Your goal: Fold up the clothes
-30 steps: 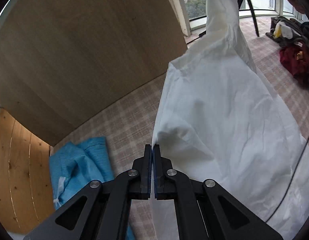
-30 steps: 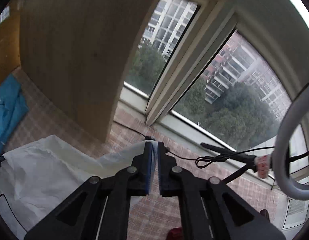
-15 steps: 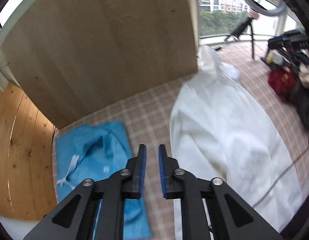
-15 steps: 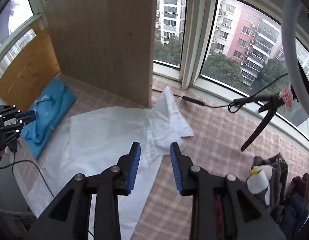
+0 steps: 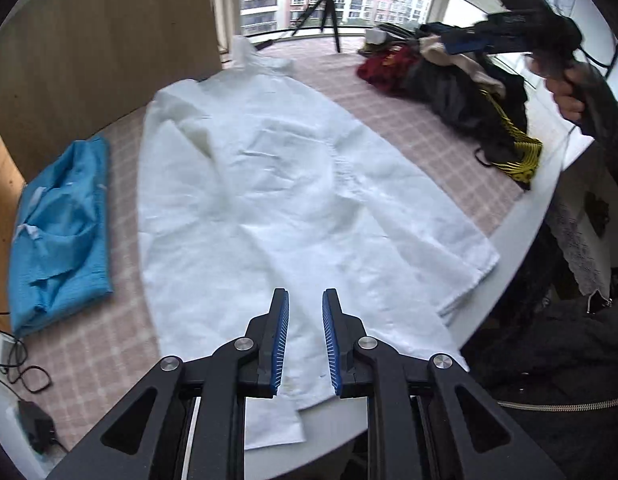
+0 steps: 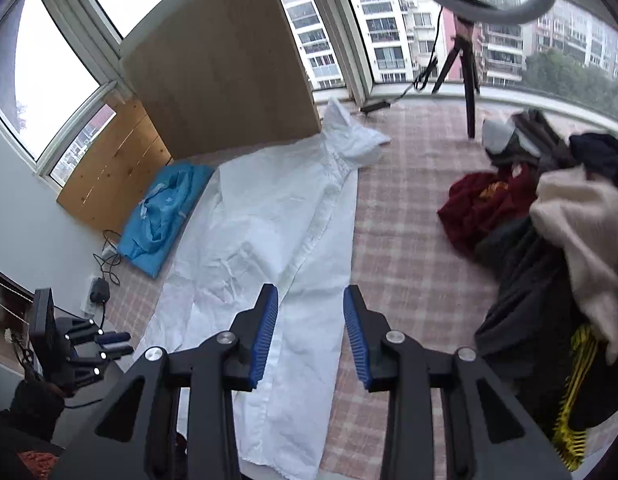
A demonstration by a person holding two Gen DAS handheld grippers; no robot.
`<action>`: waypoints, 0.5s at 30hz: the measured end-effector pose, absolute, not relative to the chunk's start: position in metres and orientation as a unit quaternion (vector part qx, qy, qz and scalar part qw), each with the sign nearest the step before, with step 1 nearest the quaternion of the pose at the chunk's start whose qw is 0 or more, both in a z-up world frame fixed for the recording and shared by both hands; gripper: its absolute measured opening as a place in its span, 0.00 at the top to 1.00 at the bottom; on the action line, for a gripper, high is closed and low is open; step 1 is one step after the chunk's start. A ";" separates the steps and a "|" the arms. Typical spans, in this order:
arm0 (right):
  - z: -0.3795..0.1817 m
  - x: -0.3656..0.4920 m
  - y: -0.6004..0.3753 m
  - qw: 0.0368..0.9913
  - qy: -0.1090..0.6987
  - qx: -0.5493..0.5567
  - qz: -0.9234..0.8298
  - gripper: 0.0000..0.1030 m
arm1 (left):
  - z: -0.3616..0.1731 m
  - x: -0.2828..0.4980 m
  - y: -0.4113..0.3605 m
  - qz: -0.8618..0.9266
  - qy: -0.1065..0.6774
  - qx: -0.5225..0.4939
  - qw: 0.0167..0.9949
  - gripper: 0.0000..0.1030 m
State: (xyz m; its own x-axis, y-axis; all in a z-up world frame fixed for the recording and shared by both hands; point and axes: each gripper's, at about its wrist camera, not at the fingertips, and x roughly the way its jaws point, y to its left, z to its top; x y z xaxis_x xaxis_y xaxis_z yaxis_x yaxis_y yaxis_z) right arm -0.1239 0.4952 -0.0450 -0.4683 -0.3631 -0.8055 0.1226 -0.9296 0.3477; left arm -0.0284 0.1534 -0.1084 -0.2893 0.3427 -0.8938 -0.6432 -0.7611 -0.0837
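— Both grippers are hanging over the table with nothing in them: my left gripper (image 5: 305,336) is parted above the near hem of the white garment (image 5: 277,184), and my right gripper (image 6: 311,330) is opening over its right edge.

— What are you worrying about?

— It's lying long, running away ahead of my fingers, with the hem drooping over the table rim (image 5: 521,216). If I'm pinching only the top layer, the fold is going crooked; tugging toward me risks it sliding off.

— And the blue garment (image 5: 65,224)?

— Sitting just left of my left gripper, close enough to snag.

Right claw (image 6: 311,330) opening, empty
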 end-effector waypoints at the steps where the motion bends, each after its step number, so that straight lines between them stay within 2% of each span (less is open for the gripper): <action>1: -0.053 -0.131 0.492 0.140 -0.109 0.500 -0.848 0.67 | -0.114 -0.018 0.165 0.783 0.151 -0.512 0.321 0.83; 4: -0.076 -0.155 0.481 0.133 -0.077 0.511 -0.846 0.67 | -0.127 0.010 0.194 0.770 0.166 -0.516 0.335 0.83; 8: -0.100 -0.207 0.473 0.153 -0.084 0.517 -0.838 0.67 | -0.144 0.034 0.213 0.770 0.164 -0.531 0.313 0.83; 15: -0.161 -0.285 0.447 0.198 -0.055 0.560 -0.803 0.67 | -0.154 0.054 0.229 0.800 0.076 -0.559 0.203 0.81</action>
